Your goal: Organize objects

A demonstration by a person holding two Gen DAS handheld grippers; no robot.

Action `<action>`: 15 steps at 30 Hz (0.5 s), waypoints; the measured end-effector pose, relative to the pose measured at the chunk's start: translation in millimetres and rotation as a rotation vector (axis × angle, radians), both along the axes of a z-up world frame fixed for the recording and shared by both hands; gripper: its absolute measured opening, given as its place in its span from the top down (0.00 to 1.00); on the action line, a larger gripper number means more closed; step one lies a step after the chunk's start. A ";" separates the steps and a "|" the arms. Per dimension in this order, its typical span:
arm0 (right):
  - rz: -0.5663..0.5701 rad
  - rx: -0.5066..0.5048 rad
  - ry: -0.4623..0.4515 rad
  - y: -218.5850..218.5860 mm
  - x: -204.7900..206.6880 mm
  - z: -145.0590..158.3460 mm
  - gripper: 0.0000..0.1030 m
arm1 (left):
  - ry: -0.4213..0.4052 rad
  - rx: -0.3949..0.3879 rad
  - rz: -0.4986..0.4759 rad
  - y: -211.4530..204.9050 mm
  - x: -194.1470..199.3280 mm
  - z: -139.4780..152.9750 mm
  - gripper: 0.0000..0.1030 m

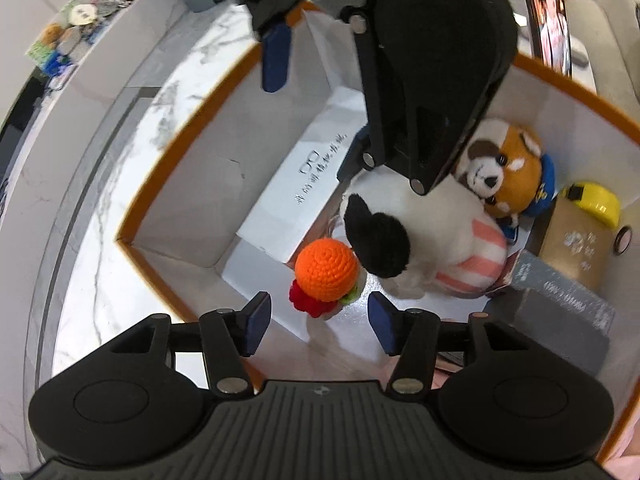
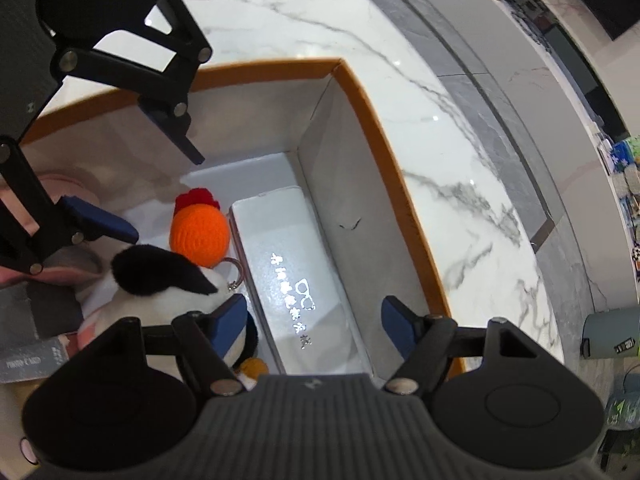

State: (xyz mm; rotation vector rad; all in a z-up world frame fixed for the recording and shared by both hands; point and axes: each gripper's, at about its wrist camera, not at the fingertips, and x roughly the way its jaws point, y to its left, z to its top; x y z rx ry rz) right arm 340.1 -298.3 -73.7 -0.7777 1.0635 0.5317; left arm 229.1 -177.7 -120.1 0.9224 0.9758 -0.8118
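White marble counter [image 2: 400,20] spreads under everything, grey-veined and glossy, and on it sits the big orange-rimmed box [image 1: 168,148] that I am working over with both tools. Inside, along its wall, lies the long white glasses case [image 2: 296,276], lid up, with silver lettering. Beside it slumps the white plush with the black ear [image 1: 400,216] and pink-striped body, and against that leans the red panda plush [image 1: 504,168] in its blue cap. Further over I see a grey box [image 1: 560,300], a tan card box [image 1: 576,240] behind it, and a yellow tape measure [image 1: 596,200] resting on the tan one. Smallest is the orange crochet ball charm [image 1: 326,268] with red trim, touching the glasses case and tucked against the white plush. My left gripper [image 1: 316,322] hangs just above that charm, its jaws spread and holding nothing. My right gripper [image 2: 312,324] hovers over the glasses case, jaws likewise spread wide and empty. I judge the risk lies in crowding: if I close my left on the charm, a pad may snag the plush's black ear and drag both. My two tools are also near each other, so a careless reach could knock them together.
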 end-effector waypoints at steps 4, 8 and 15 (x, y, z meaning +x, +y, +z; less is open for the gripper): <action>-0.115 0.101 -0.021 -10.4 -14.4 21.3 0.25 | -0.035 -0.085 0.076 15.1 -11.8 20.9 0.34; -0.257 0.212 -0.048 -12.2 -31.7 44.7 0.25 | -0.070 -0.165 0.171 21.8 -27.5 40.1 0.33; -0.468 0.367 -0.141 -0.5 -89.4 69.1 0.24 | -0.167 -0.311 0.296 25.4 -46.4 90.3 0.24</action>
